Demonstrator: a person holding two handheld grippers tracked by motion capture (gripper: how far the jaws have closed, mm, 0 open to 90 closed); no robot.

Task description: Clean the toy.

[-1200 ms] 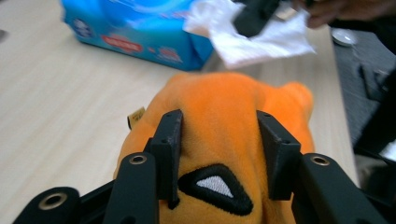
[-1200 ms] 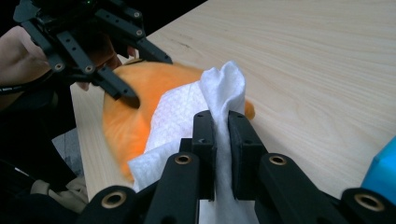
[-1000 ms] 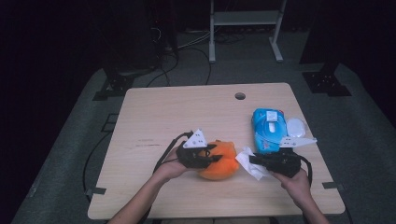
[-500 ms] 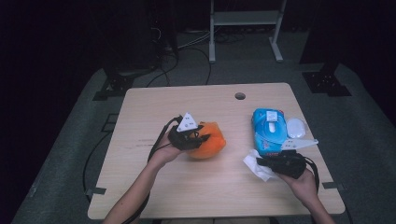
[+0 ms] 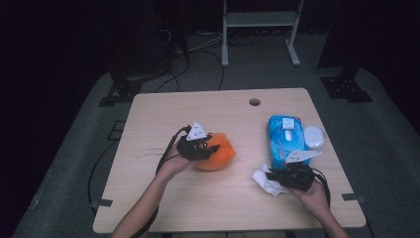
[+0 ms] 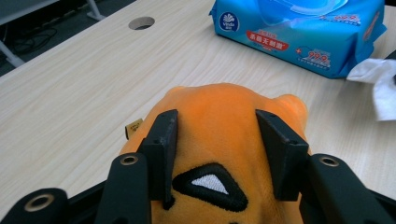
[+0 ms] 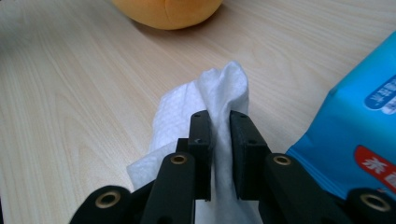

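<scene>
The orange plush toy (image 6: 224,130) is clamped between the jaws of the left tool (image 5: 200,147) and rests on the counter (image 5: 163,114) near its middle. The white wipe (image 7: 205,98) is caught between the jaws of the right tool (image 5: 285,174), which have just been easing apart. It lies on the counter beside the blue wipes pack (image 5: 286,136).

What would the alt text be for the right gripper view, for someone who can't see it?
The right gripper pinches a crumpled white wet wipe between its two black jaws, just above a pale wooden table. A blue wipes pack lies at the right edge, and the bottom of an orange plush toy shows at the top.
</scene>
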